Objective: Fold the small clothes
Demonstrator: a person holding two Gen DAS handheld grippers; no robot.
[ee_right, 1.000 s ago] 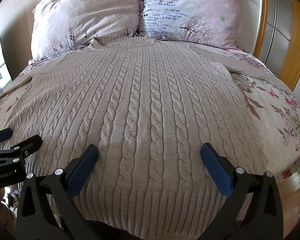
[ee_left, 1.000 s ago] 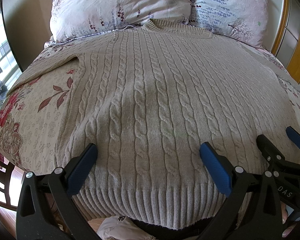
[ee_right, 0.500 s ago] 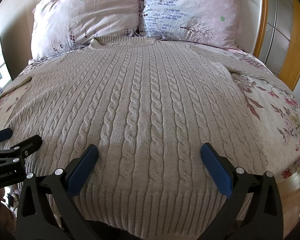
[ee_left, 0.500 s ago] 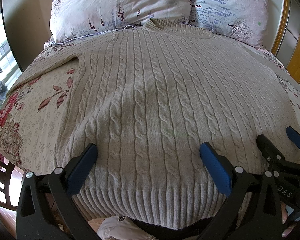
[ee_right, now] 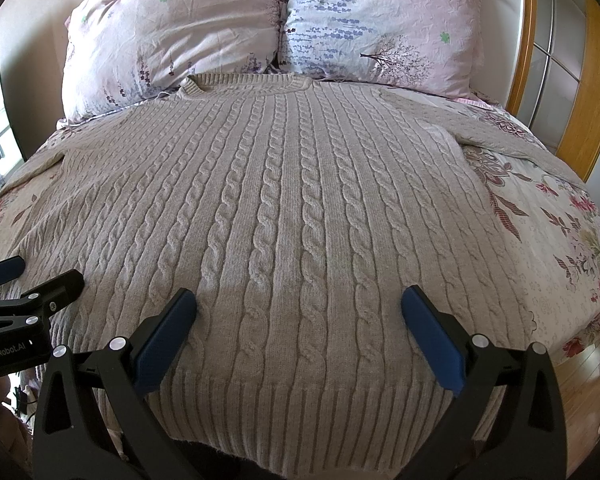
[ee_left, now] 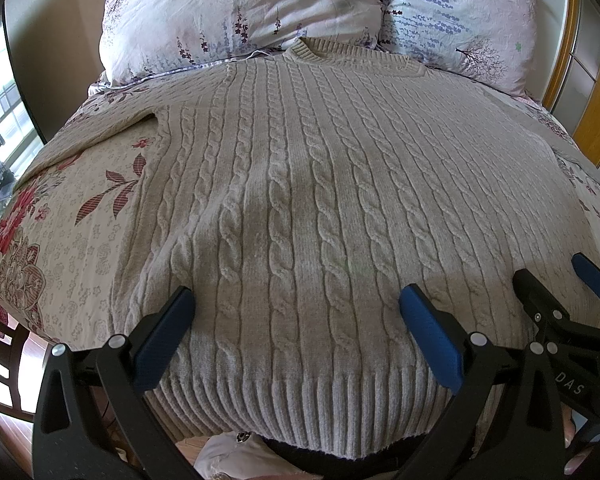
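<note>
Both my claws, left gripper [ee_left: 296,312] and right gripper [ee_right: 299,312], gape wide over the sweater [ee_left: 324,200]; it lies flat on the bedspread [ee_left: 84,224].

bed [ee_right: 560,240]: floral sheet | 2 pillows [ee_right: 172,36] | wooden headboard [ee_right: 580,80] | window [ee_left: 4,132] left

**What lies around my work**

I see a bed with a floral bedspread [ee_left: 80,216], red blossoms and dark leaves near its left and right edges. At the head edge two pillows lean side by side: a pink floral pillow [ee_right: 172,36] and a lavender-print pillow [ee_right: 380,20]. A wooden headboard frame [ee_right: 588,80] rises at the right corner.
</note>
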